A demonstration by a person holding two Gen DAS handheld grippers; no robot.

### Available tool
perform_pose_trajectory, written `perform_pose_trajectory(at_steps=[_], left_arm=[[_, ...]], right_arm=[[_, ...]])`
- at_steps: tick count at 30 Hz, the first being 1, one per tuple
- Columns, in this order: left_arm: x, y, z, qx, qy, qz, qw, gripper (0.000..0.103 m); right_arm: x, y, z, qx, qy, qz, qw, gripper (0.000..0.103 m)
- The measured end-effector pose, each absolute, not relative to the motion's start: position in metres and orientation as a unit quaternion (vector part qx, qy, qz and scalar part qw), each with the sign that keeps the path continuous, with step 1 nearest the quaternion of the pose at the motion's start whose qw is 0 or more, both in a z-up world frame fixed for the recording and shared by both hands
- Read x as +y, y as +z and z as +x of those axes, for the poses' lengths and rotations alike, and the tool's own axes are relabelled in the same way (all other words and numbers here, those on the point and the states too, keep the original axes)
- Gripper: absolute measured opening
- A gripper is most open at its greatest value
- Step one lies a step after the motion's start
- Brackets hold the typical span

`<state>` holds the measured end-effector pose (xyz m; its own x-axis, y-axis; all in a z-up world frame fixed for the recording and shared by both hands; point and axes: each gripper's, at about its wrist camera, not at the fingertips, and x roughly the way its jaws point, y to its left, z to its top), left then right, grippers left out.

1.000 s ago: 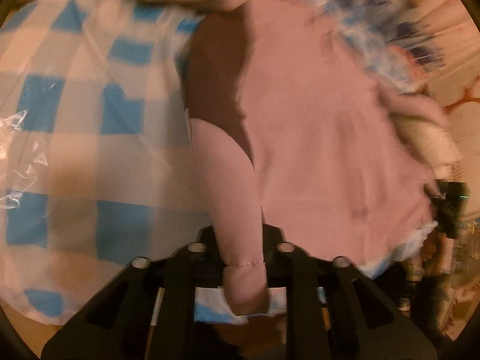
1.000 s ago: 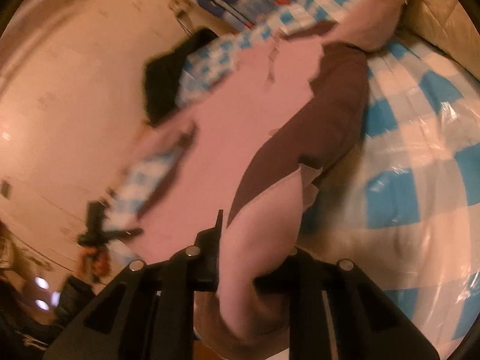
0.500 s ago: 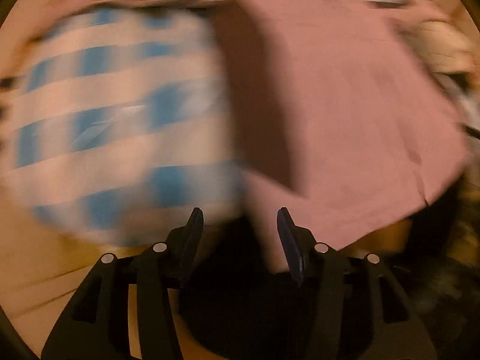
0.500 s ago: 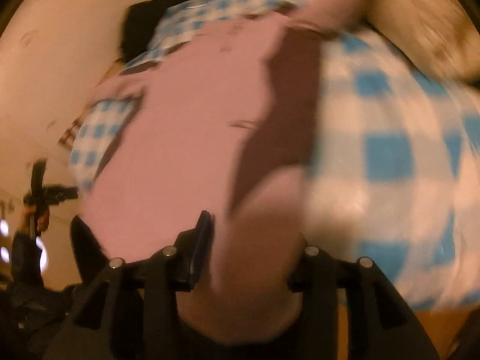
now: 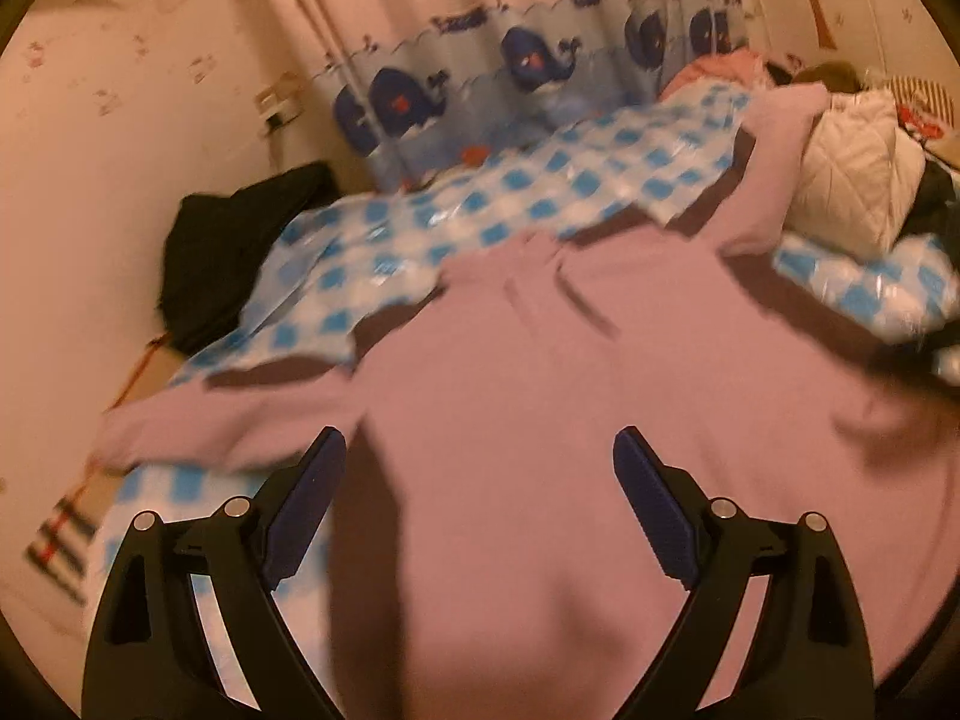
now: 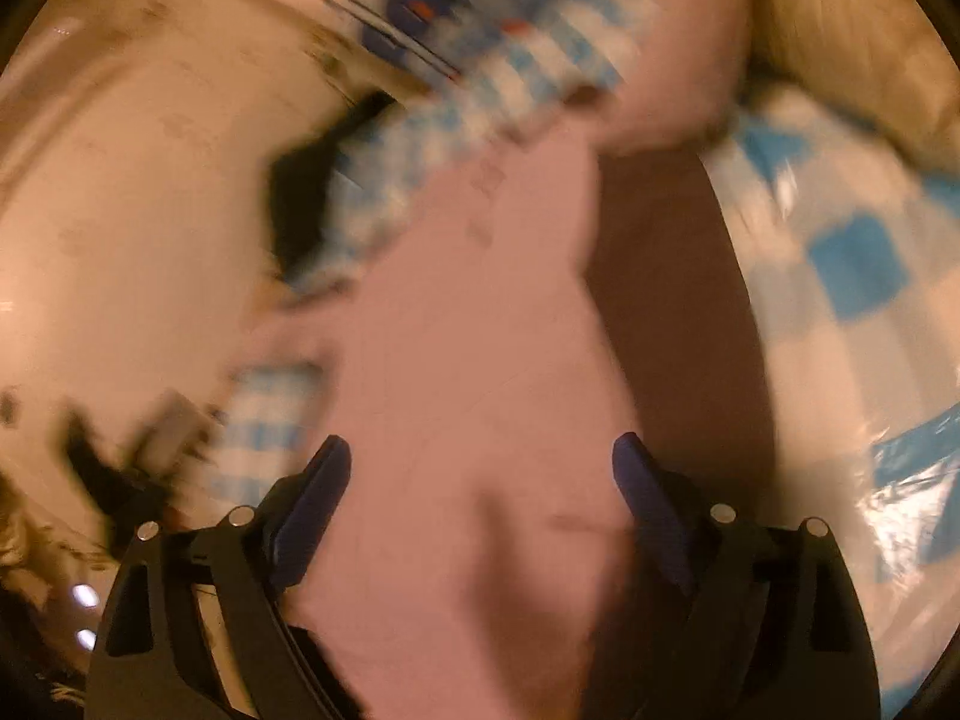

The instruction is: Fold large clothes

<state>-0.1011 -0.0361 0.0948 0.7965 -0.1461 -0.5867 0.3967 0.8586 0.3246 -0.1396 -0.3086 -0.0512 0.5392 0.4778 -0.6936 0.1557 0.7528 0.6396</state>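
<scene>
1. While both sets of jaws are spreading, the pink garment [image 5: 540,360] lies flat over the blue-and-white checked cover [image 5: 480,210], sleeves out to each side.
2. L gripper [image 5: 480,462]: jaws wide apart & opening, pads clear of the cloth; pink fabric shows between & below them, not pinched.
3. R gripper [image 6: 480,462]: same, jaws wide & opening; pink garment [image 6: 468,330] runs under the gap, nothing clamped. View blurred.
4. Left wrist view: one sleeve [image 5: 198,426] stretches toward the left edge of the cover, other sleeve [image 5: 774,162] angles up to the right, next to a white quilted bundle [image 5: 852,162].
5. Dark shadow beside the garment's edge in the right wrist view, on the checked cover [image 6: 840,300].
6. Bkgd: whale-print curtain [image 5: 528,66] behind the cover, black item [image 5: 240,240] by the wall on the left.
</scene>
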Motion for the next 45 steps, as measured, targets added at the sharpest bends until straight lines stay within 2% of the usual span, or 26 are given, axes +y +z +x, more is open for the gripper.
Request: perform_pose_trajectory(at_steps=[2,8,12,16,20,26,31,37,38,39,41,45], left_arm=[[-0.063,0.089,-0.082,0.274,-0.155,0.207,0.926,0.087],[-0.100,0.047,-0.040,0.269,-0.183,0.184,0.927,0.087],[-0.095,0.019,-0.025,0.261,-0.187,0.145,0.936,0.087],[-0.089,-0.009,-0.003,0.316,-0.197,0.098,0.923,0.087],[-0.088,-0.011,-0.001,0.309,-0.196,0.084,0.927,0.087],[-0.088,-0.014,0.003,0.310,-0.194,0.078,0.927,0.089],[-0.084,-0.015,0.007,0.316,-0.191,0.073,0.926,0.089],[-0.076,-0.013,0.015,0.319,-0.180,0.060,0.929,0.089],[-0.074,-0.013,0.017,0.323,-0.179,0.055,0.928,0.089],[-0.073,-0.014,0.020,0.327,-0.177,0.051,0.927,0.089],[-0.069,-0.016,0.025,0.336,-0.174,0.043,0.925,0.089],[-0.060,-0.017,0.033,0.349,-0.168,0.019,0.922,0.089]], right_arm=[[-0.314,-0.066,-0.136,0.468,0.108,0.360,0.800,0.086],[-0.307,-0.052,-0.139,0.475,0.119,0.338,0.804,0.089],[-0.342,0.016,-0.127,0.389,0.079,0.313,0.863,0.089],[-0.407,0.088,-0.103,0.292,0.005,0.299,0.908,0.092],[-0.490,0.121,-0.060,0.231,-0.063,0.361,0.901,0.094],[-0.570,0.098,-0.009,0.236,-0.121,0.463,0.846,0.094],[-0.598,0.077,0.021,0.249,-0.164,0.468,0.832,0.094],[-0.624,0.077,0.036,0.223,-0.193,0.468,0.833,0.094],[-0.624,0.077,0.040,0.225,-0.194,0.453,0.841,0.086],[-0.627,0.076,0.045,0.235,-0.203,0.442,0.842,0.049],[-0.631,0.071,0.043,0.228,-0.191,0.454,0.840,0.018],[-0.621,0.085,0.035,0.199,-0.188,0.424,0.863,0.014]])
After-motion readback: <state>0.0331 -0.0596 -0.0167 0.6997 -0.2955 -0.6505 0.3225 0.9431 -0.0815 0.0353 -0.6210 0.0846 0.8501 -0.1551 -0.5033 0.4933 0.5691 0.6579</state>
